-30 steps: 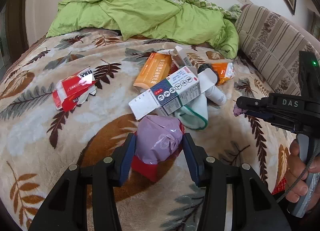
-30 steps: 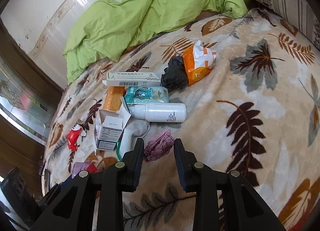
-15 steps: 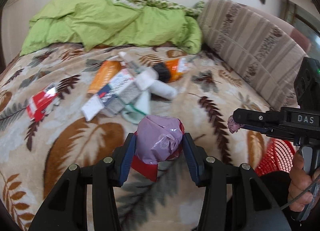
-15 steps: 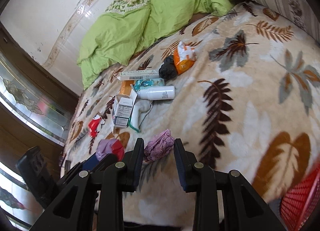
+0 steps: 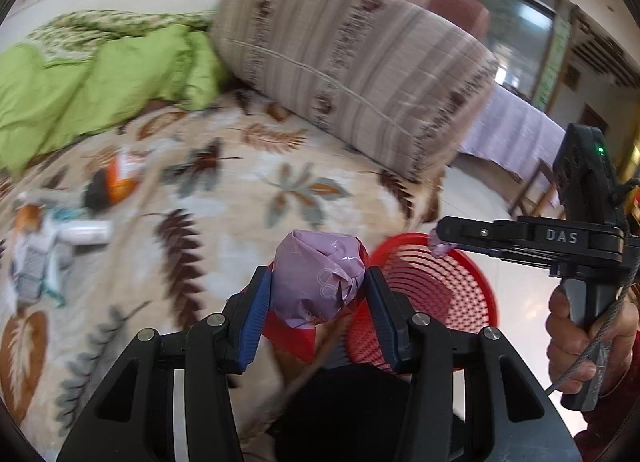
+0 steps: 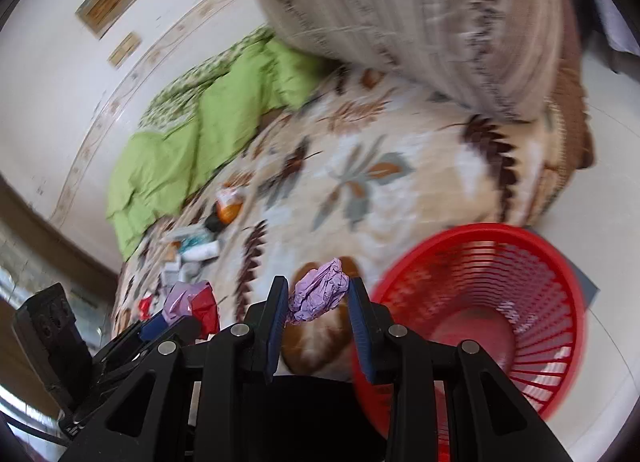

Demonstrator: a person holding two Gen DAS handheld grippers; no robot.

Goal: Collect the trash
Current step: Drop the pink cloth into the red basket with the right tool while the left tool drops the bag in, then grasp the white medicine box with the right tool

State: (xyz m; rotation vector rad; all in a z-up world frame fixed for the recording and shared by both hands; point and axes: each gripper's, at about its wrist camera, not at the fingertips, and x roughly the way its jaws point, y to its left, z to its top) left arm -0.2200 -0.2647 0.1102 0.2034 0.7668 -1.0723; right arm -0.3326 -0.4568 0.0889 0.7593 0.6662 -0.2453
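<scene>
Two claws are loaded, each clamped on a piece of trash. Nearest in the left wrist view, the left claw point(image 5: 318, 294) is closed on a lilac bag point(image 5: 318, 282) with a red scrap hanging under it, the wad bulging above the blue pads point(image 5: 256, 310). In the right wrist view the right claw point(image 6: 318, 302) pinches a crumpled purple wrapper point(image 6: 318, 296) between its pads. Just beyond and to the right of both claws sits a red basket point(image 6: 500, 262) on the floor, against the bed's edge; its rim shows right of the left claw's right finger, and the right claw's tip with the wrapper hangs near its far rim in the left view. Ahead of the claws spreads the leaf-print blanket point(image 5: 224, 198). Farther off, ahead and left, blurred by motion, the other trash point(image 5: 60, 230) lies in a loose heap: a white bottle, cartons, an orange packet. Beyond that lie a green quilt point(image 5: 100, 82) and a striped bolster point(image 5: 352, 70). The step in hand looks like the carry to the basket. Next, each claw would need to come over the basket's mouth, clear of the rim, and open; the limp bag may cling to a pad, so a wide opening seems wise.
</scene>
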